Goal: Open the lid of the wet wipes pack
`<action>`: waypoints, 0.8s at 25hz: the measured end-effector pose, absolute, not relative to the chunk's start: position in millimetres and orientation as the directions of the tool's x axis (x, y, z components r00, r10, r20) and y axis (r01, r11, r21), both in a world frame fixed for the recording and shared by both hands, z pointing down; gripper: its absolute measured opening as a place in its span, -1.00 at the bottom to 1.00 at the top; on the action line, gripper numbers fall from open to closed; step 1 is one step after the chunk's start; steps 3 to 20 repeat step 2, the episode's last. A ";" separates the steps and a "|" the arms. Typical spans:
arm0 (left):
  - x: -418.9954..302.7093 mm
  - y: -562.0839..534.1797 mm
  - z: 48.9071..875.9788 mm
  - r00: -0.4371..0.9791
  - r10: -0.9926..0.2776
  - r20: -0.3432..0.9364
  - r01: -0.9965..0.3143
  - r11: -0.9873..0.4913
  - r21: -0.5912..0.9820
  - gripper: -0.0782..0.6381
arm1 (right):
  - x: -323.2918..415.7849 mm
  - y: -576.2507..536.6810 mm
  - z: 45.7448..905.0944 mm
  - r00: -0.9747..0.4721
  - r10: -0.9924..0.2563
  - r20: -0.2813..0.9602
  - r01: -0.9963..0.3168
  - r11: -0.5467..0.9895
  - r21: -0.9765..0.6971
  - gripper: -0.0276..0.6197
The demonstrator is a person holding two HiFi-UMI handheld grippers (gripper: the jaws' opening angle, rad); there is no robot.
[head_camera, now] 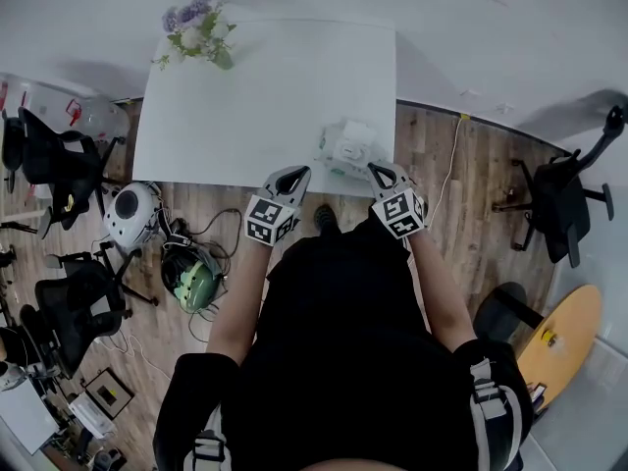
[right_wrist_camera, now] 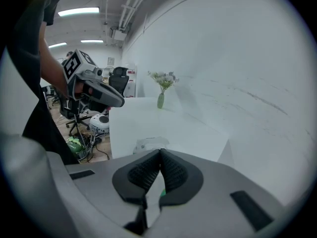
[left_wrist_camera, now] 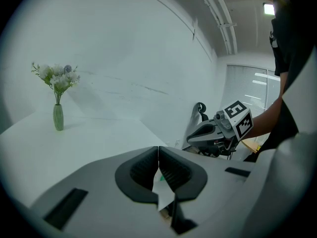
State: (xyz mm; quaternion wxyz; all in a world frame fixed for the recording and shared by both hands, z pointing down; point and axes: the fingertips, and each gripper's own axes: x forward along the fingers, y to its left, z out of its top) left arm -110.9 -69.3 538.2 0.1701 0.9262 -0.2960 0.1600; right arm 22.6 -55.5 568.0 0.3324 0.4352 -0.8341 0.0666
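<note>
Hovering with both sets of jaws pressed together on nothing, I held my left gripper (head_camera: 292, 177) and right gripper (head_camera: 379, 173) just short of the pale, crinkled plastic wet wipes pack (head_camera: 348, 147). It lay by the white table's (head_camera: 245, 116) near edge, at one o'clock from the left gripper. To my mind, the left should pin the pack while the right, opened narrowly, catches the lid's lip.

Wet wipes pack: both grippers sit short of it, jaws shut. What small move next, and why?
Probably open the jaws of the right gripper and ease it toward the wet wipes pack: those jaws are together on nothing, and the pack lies just ahead on the table.
</note>
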 end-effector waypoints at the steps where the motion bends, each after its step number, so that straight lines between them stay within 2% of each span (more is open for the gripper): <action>1: -109.1 -68.0 538.1 0.774 -0.494 0.397 -0.602 -0.769 0.216 -0.72 | 24.2 -54.0 568.8 -0.400 -0.683 0.611 -0.772 0.611 0.177 -0.87; 20: -107.4 -66.6 538.1 0.773 -0.494 0.397 -0.601 -0.770 0.212 -0.71 | 25.8 -52.4 569.7 -0.399 -0.684 0.610 -0.773 0.609 0.177 -0.87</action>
